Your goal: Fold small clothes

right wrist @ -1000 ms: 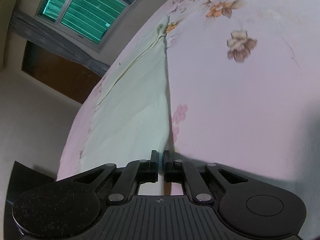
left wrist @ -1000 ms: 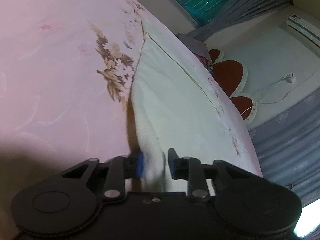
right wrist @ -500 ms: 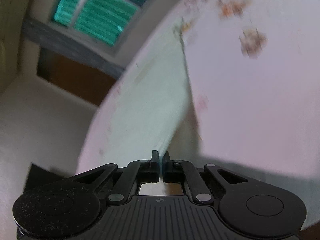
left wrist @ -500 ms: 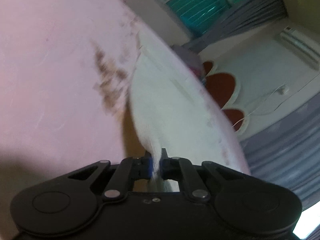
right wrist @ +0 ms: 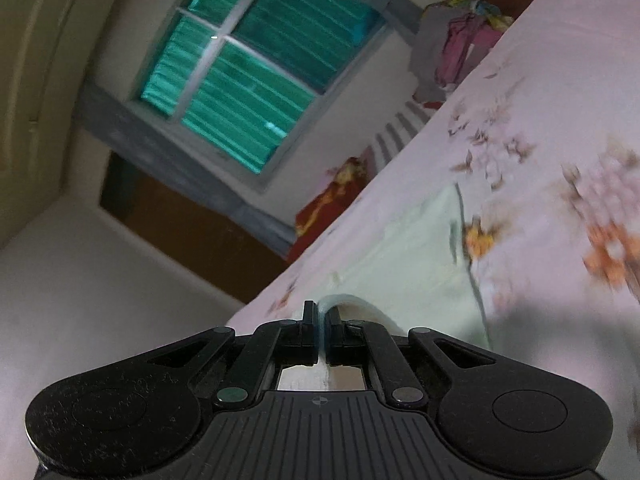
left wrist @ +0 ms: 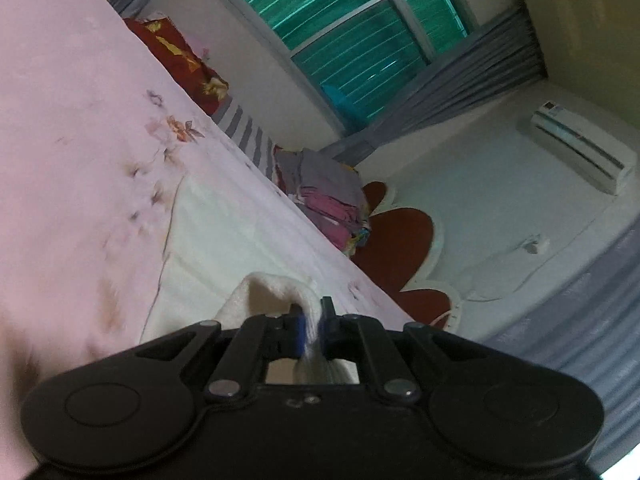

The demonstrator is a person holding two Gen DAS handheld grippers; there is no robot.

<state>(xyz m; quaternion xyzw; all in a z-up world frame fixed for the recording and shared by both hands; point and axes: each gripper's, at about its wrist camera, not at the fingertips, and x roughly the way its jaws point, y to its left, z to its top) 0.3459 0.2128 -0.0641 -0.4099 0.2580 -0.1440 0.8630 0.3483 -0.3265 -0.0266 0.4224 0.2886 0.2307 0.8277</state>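
The left tongs (left wrist: 311, 320) are clamped on a fold of the cream cloth (left wrist: 224, 232), the fabric pinched between the blue-padded jaws and arching up in a loop just ahead of them. The right tongs (right wrist: 319, 330) are likewise closed on an edge of the same cloth (right wrist: 404, 252), a thin curl of it rising from between the jaws and bending off to the right. The rest of the cloth lies spread on the bed (left wrist: 76, 128), on a pink sheet printed with flowers, its far part flat against the sheet. At the far side of the bed sits a stack of folded clothes (left wrist: 328, 196) in grey and pink, beside a red pillow (left wrist: 180, 60). Beyond them are a window (left wrist: 356, 36) with green glass, grey curtains (left wrist: 472, 76) and an air conditioner (left wrist: 584, 152) on the wall. The flowers in the right wrist view are blurred
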